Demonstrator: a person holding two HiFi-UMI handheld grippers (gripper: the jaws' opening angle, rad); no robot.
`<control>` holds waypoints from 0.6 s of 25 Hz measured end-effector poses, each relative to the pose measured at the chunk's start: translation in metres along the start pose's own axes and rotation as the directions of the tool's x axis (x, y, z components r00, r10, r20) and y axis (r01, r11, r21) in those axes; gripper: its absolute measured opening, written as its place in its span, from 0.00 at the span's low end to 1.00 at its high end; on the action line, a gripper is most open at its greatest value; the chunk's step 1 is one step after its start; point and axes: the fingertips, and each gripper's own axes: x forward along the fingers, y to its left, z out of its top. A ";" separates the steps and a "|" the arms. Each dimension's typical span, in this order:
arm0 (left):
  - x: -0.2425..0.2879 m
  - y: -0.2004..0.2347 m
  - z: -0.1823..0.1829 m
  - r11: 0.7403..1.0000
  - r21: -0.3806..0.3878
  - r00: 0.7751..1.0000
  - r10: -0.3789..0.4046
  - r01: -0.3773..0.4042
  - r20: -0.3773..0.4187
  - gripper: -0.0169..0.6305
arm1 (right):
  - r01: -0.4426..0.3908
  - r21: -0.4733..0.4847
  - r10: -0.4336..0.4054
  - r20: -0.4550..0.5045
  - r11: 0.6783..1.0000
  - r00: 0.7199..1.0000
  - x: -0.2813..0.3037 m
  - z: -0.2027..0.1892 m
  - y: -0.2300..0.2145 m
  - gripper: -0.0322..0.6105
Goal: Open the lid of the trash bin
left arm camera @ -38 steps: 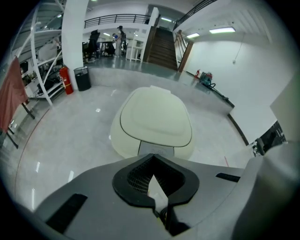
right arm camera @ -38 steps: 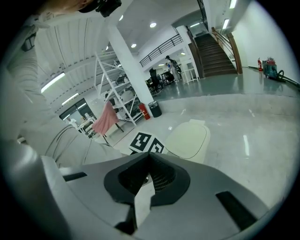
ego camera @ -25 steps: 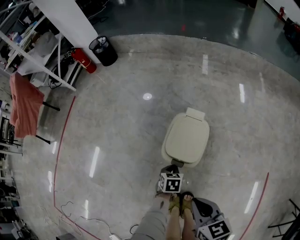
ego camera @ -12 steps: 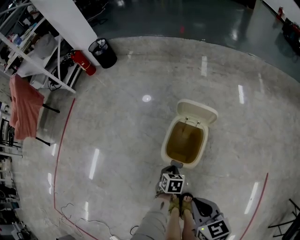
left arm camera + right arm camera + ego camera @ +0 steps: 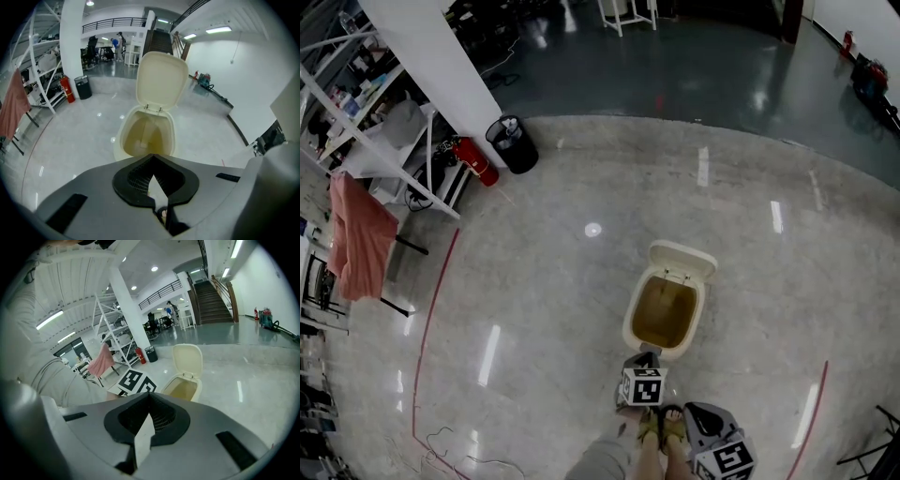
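A cream trash bin (image 5: pixel 662 316) stands on the polished floor with its lid (image 5: pixel 682 261) swung up and back, and the yellowish inside shows. My left gripper (image 5: pixel 644 360) sits at the bin's near base, jaws shut with nothing seen between them; what it touches is hidden. In the left gripper view the open bin (image 5: pixel 144 137) and upright lid (image 5: pixel 161 79) lie straight beyond the left gripper (image 5: pixel 152 177). My right gripper (image 5: pixel 712 442) hangs lower right, apart from the bin, also shut and empty. The right gripper view shows the right gripper (image 5: pixel 146 422) and the bin (image 5: pixel 183 386) ahead.
A black waste basket (image 5: pixel 515 143) and a red fire extinguisher (image 5: pixel 476 159) stand by a white column (image 5: pixel 431 56) at the far left. White shelving (image 5: pixel 380 131) and a pink cloth (image 5: pixel 358 246) line the left side. A red line (image 5: pixel 427 319) curves across the floor. Sandalled feet (image 5: pixel 661 427) are beneath me.
The bin's lid was down a second ago and has swung up to stand open. The bin now looks smaller and lower in the head view. Both grippers stay near my feet.
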 end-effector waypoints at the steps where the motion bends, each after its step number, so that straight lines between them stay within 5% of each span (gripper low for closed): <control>1: -0.012 -0.005 0.008 1.000 -0.006 1.000 -0.012 0.012 0.012 0.03 | 0.002 -0.010 -0.002 0.004 1.000 1.000 -0.005 0.009 0.000 0.05; 15: -0.209 -0.034 0.096 0.988 -0.136 0.973 -0.037 0.069 0.226 0.03 | 0.034 -0.082 -0.027 0.087 0.996 0.996 -0.095 0.115 0.027 0.05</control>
